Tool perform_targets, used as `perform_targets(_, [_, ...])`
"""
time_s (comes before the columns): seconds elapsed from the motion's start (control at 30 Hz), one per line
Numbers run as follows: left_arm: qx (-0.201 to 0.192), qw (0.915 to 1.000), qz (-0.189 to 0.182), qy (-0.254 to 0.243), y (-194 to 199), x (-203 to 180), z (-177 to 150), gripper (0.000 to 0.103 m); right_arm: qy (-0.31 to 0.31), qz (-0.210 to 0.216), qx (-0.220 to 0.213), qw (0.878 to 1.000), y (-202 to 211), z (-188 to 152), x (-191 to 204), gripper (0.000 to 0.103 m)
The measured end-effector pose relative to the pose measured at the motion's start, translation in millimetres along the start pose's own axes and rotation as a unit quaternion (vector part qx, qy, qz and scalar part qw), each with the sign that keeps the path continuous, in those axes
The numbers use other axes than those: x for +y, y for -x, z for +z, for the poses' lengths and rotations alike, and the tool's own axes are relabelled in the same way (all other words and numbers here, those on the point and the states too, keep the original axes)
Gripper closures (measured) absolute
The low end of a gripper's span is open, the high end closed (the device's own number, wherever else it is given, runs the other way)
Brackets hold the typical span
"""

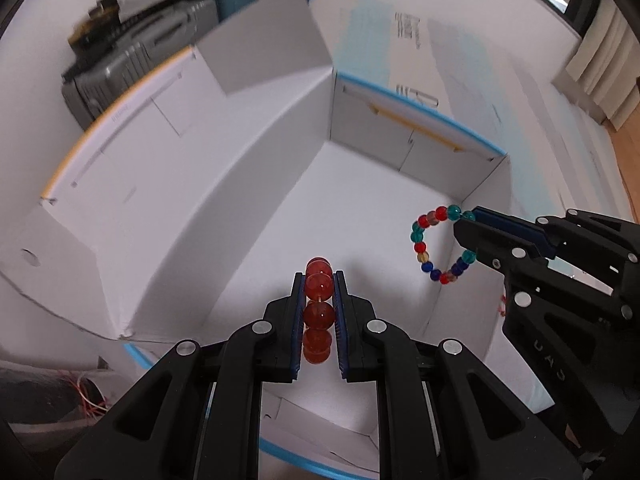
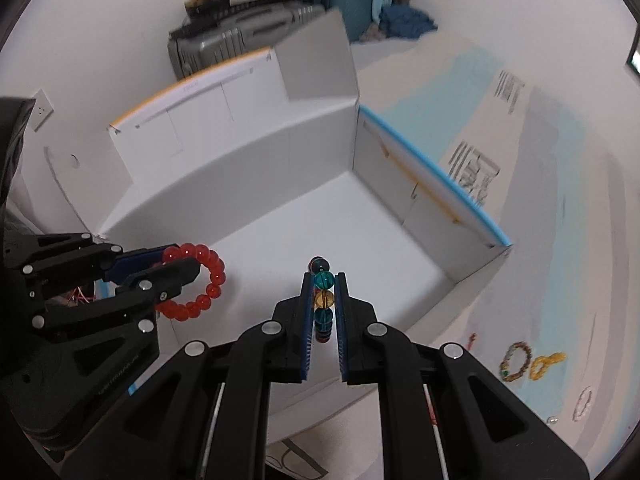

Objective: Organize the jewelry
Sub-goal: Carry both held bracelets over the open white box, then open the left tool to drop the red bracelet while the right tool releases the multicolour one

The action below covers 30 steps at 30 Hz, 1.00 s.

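The left tongs (image 1: pixel 319 280) are nearly closed, pinching a red bracelet (image 1: pixel 319 286) between the pads; in the right wrist view that bracelet (image 2: pixel 200 280) hangs as a full ring of red beads from the left tongs (image 2: pixel 182 266). The right tongs (image 2: pixel 323 280) are closed tight on a mixed bracelet (image 2: pixel 323 280) of teal, amber and dark beads; from the left wrist view the same bracelet (image 1: pixel 440 244) shows as a loop of red, teal, blue and amber beads hanging from the right tongs (image 1: pixel 466 220). Both bracelets hang above the open white box (image 1: pixel 280 184), the red one over its near left part, the mixed one near its right wall. That makes two tongs, two held bracelets and one box. On the surface to the right of the box, near its front right corner, lie a brownish bracelet (image 2: pixel 515 362), a yellow piece (image 2: pixel 546 364) just beside it, and a pale loop (image 2: pixel 583 402) nearer the picture's edge, all small and blurred. In each wrist view the held bracelet is seen edge-on, so only a few beads show. Grey and teal suitcases (image 2: pixel 248 36) stand blurred behind the box.
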State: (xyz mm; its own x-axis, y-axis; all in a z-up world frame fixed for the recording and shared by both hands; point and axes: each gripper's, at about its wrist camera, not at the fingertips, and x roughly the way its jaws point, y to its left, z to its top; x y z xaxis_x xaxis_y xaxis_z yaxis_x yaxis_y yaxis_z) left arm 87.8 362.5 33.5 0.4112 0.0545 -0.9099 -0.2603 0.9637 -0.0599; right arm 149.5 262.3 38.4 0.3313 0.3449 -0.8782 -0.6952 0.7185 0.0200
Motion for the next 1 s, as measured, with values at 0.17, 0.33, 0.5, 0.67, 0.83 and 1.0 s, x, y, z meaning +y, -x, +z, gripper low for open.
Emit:
perform_targets(0.17, [0.041,0.9991,0.003,-0.001,-29,8,0,0.090,-0.001,0.005,0.045,0.999,-32,6,-2,0.094])
perform_targets(0.33, [0.081,0.9967,0.008,-0.008,-52,11,2,0.090,0.000,0.014,0.095,0.995,-61,10,2,0.094])
perform_targets(0.5, [0.117,0.9929,0.014,-0.016,-73,14,-1,0.090,0.002,0.013,0.139,0.990,-87,9,5,0.094])
perform_targets(0.67, [0.140,0.9897,0.025,-0.015,-90,21,-4,0.090,0.003,0.010,0.161,0.987,-102,7,7,0.094])
perform_targets(0.83, [0.156,0.9872,0.029,-0.015,-99,24,-8,0.090,0.005,0.006,0.176,0.984,-111,4,9,0.094])
perform_targets(1.0, [0.159,0.9866,0.033,-0.013,-105,27,-3,0.090,0.004,0.010,0.183,0.983,-112,3,11,0.091])
